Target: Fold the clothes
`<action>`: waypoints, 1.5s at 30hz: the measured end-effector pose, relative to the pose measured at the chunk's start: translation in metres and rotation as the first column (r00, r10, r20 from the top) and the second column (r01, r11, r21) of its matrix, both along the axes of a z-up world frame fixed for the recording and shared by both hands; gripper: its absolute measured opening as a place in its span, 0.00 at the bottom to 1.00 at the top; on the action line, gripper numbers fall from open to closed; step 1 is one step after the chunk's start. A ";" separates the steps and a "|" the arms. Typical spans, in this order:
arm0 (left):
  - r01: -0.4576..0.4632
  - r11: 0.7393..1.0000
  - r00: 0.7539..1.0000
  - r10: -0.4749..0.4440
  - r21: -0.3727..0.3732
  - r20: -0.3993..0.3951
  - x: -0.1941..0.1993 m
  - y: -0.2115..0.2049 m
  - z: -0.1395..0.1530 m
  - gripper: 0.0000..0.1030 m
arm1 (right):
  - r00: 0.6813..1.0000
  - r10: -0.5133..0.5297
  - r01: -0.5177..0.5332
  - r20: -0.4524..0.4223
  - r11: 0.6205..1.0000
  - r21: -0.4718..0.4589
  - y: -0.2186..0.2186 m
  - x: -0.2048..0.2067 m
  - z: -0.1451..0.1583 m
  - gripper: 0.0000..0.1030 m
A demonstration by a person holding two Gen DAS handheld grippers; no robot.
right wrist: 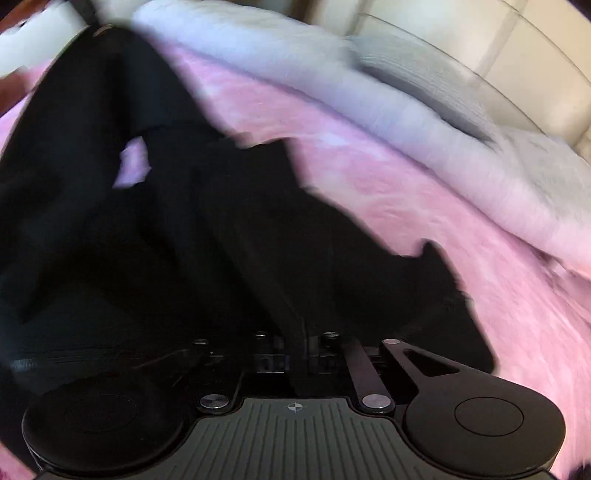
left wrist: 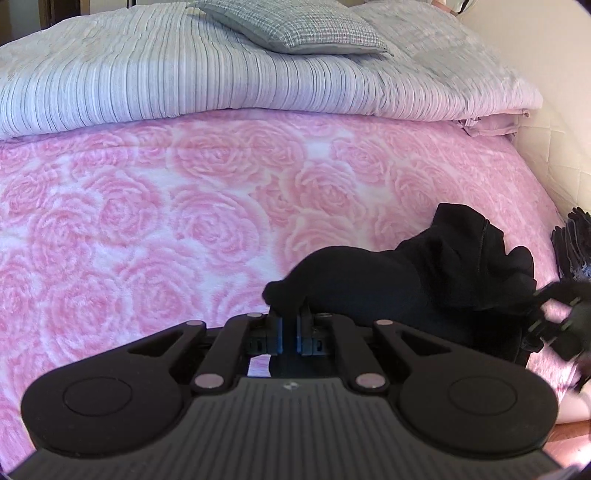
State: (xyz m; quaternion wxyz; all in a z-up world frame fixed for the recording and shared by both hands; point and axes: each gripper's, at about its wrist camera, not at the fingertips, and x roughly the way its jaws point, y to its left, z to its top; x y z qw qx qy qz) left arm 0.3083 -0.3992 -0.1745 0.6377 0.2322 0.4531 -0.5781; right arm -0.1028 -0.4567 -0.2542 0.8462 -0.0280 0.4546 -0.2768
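A black garment (left wrist: pixel 424 273) lies bunched on the pink rose-patterned blanket (left wrist: pixel 147 221). My left gripper (left wrist: pixel 290 314) is shut on one edge of the garment, jaws close together with black cloth between them. The right gripper (left wrist: pixel 554 325) shows blurred at the right edge of the left wrist view, against the garment's other end. In the right wrist view the black garment (right wrist: pixel 166 221) fills the left and middle, stretched away from my right gripper (right wrist: pixel 295 339), which is shut on a fold of it. This view is motion-blurred.
A striped grey-white duvet (left wrist: pixel 184 81) with a grey checked pillow (left wrist: pixel 295 29) lies folded at the far side of the bed. A cream wall (left wrist: pixel 554 110) runs along the right. A dark folded item (left wrist: pixel 572 243) sits at the bed's right edge.
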 end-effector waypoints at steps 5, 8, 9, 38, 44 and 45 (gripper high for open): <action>-0.052 0.997 0.999 0.052 -0.057 0.007 0.036 0.023 0.027 0.04 | 0.925 -0.377 0.379 0.043 0.919 -0.106 -0.041 -0.114 0.084 0.04; -0.105 0.990 0.994 0.108 -0.090 0.028 0.063 0.048 0.051 0.04 | 0.758 -0.640 0.650 0.125 0.757 -0.064 -0.061 -0.199 0.130 0.04; -0.125 0.987 0.991 0.129 -0.100 0.038 0.073 0.059 0.060 0.04 | 0.685 -0.712 0.724 0.155 0.689 -0.035 -0.067 -0.228 0.145 0.04; 0.133 0.982 0.971 -0.157 0.135 0.183 0.029 -0.055 -0.036 0.52 | 0.664 -0.743 0.715 -0.090 0.595 0.367 -0.078 -0.192 0.088 0.52; 0.325 0.931 0.923 -0.351 0.169 0.159 -0.009 -0.123 -0.098 0.56 | 0.915 -0.387 0.292 0.116 0.832 0.472 -0.141 -0.094 0.039 0.52; 0.355 0.919 0.910 -0.382 0.173 0.162 -0.014 -0.132 -0.107 0.56 | 0.934 -0.332 0.230 0.133 0.843 0.487 -0.152 -0.078 0.025 0.52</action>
